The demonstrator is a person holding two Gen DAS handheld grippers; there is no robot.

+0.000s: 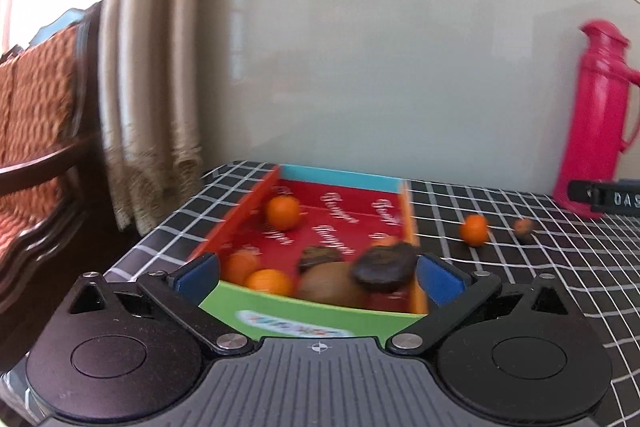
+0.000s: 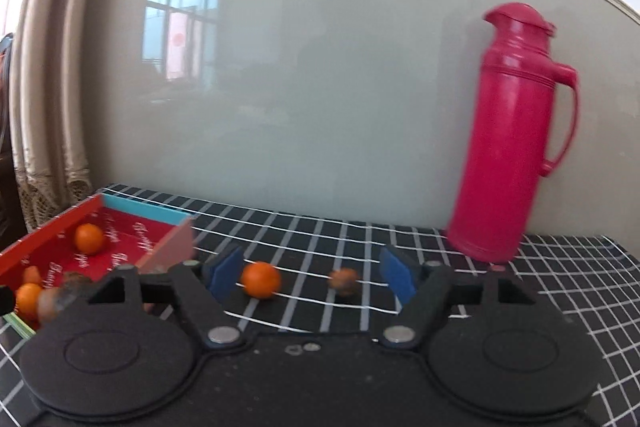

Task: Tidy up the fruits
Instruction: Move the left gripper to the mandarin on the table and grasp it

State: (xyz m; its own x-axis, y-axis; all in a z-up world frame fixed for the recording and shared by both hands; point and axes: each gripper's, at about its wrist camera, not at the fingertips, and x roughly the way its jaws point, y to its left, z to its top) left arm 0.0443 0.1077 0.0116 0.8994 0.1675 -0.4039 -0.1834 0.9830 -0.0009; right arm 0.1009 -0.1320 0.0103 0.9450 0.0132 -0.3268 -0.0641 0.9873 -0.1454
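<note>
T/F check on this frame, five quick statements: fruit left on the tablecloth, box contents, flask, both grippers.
1. A small orange fruit lies on the black grid tablecloth, outside the box. True.
2. The shallow red cardboard box holds no fruit. False: several orange fruits and darker brown ones lie in it.
3. The tall pink plastic flask lies on its side. False: it stands upright by the wall.
4. The right gripper is clamped on the orange fruit. False: its jaws stand open, apart from the fruit.
5. The left gripper is open, facing the box's green near wall. True.
</note>
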